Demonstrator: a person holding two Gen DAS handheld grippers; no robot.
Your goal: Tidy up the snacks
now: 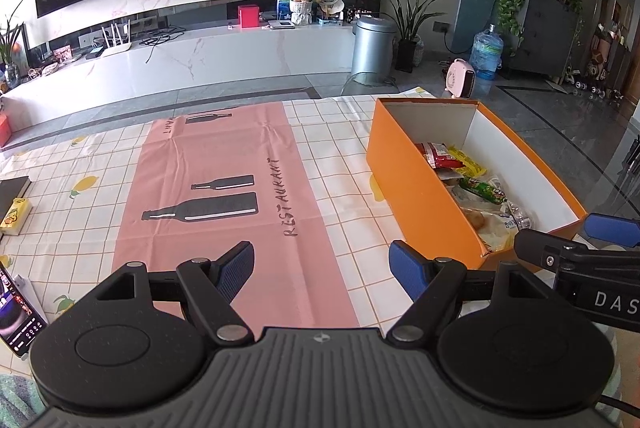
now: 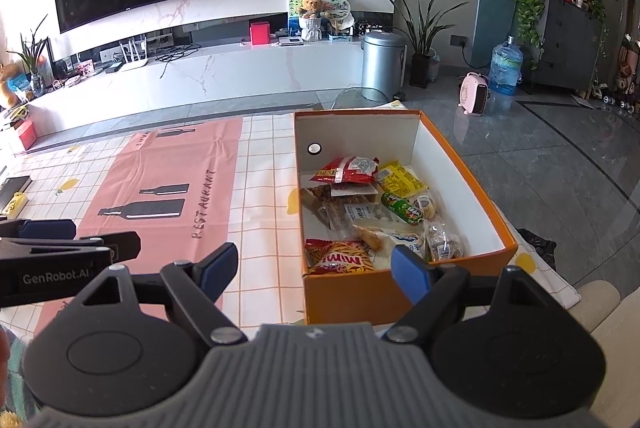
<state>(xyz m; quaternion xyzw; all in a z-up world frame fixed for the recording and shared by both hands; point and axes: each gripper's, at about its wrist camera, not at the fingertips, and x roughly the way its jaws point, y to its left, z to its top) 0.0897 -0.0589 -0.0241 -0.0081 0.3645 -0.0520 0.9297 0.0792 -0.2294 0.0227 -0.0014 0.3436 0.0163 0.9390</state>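
The left gripper [image 1: 322,270] hangs over a pink placemat [image 1: 224,195] with its blue-padded jaws spread wide and nothing between them. To its right, an open orange box [image 1: 416,183] sits on the checked tablecloth [image 1: 344,163], holding snack packets [image 1: 476,187] in red, yellow and green wrappers. The right gripper [image 1: 576,248] reaches in beside the box's near corner.

Both tongs, left tongs [image 1: 322,270] and right tongs [image 2: 314,268], are built of black arms with silver screws, blue ribbed pads [image 1: 236,270] and grey ridged bodies; white lettering is printed on their sides.
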